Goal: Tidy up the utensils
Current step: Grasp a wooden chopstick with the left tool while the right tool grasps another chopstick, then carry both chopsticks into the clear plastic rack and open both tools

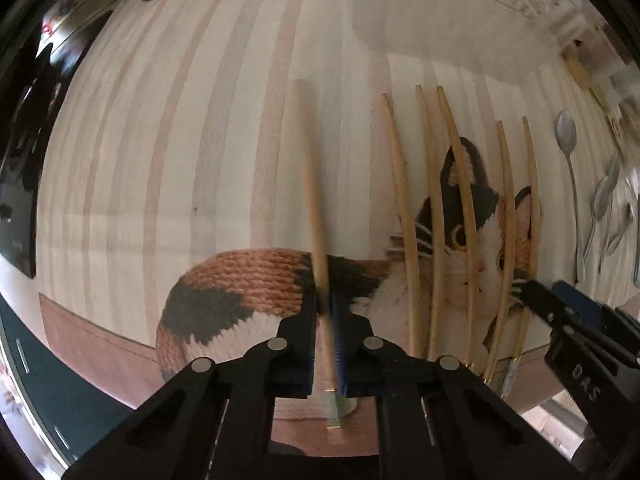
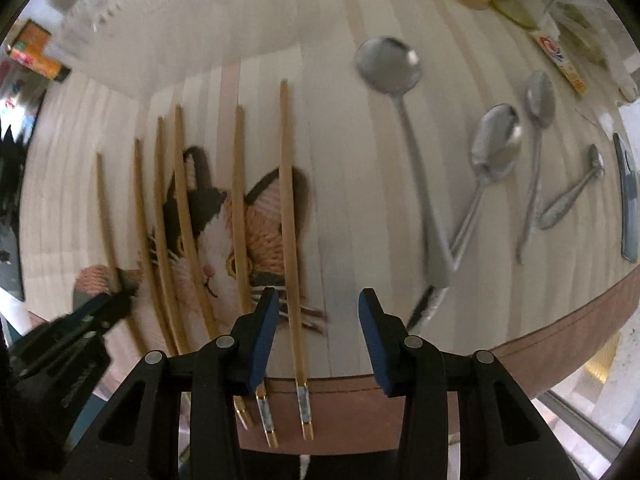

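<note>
Several bamboo chopsticks lie side by side on a striped placemat with a cat picture. My left gripper points down and is shut on the leftmost chopstick, apart from the others. In the right wrist view it shows at the lower left. My right gripper hangs over the rightmost chopstick, which lies between the pads near the left one; the jaws stand apart and the right pad is clear of it. Spoons lie to the right.
More spoons, a small metal piece and a knife lie on the mat's right side. A clear plastic container and packets stand at the back. The brown mat border and table edge are near.
</note>
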The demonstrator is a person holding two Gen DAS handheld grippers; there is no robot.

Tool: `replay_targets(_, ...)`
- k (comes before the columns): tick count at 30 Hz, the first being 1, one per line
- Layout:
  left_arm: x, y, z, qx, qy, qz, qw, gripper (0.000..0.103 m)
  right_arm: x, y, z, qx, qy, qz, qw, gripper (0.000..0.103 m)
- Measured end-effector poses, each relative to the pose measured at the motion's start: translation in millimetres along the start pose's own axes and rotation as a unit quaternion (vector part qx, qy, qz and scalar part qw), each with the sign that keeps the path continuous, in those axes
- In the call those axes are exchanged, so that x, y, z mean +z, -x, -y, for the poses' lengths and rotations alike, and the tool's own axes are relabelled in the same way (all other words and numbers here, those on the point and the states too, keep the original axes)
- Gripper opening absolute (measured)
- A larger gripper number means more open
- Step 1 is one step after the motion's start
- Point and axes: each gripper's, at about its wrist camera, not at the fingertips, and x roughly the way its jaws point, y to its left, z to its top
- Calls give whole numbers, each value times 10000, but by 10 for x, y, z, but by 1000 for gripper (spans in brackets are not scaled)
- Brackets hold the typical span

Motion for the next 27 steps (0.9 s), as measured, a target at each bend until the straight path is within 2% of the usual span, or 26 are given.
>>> replay_targets(3, -22, 27, -63, 66, -93, -33, 9999, 5, -37, -49, -15, -217, 103, -17, 9997, 13)
replay_targets(5, -20, 44, -148, 90, -114, -53, 9999, 5, -95, -101, 47, -212, 16, -144, 9997, 8)
replay_targets(10, -118, 163, -268, 116, -173, -36, 9998, 5, -305, -118, 292, -195, -71, -313, 9993, 7)
replay_targets(12, -164, 85, -247, 104, -156, -15, 9998, 5, -335, -152, 322, -182, -71, -300, 9994, 7)
replay_targets(15, -78, 79, -256, 116, -158, -34, 9998, 5, -373, -153, 339, -241, -55, -317, 9992, 8)
replay_targets(20, -7, 80, -252, 137, -123, -53, 9998, 5, -180, -84, 206, -309, -6, -332, 9990, 8)
replay_targets(27, -4, 80, -243, 146, -132, -60, 9998, 5, -122, -29, 102, -366, 57, -313, 9988, 9)
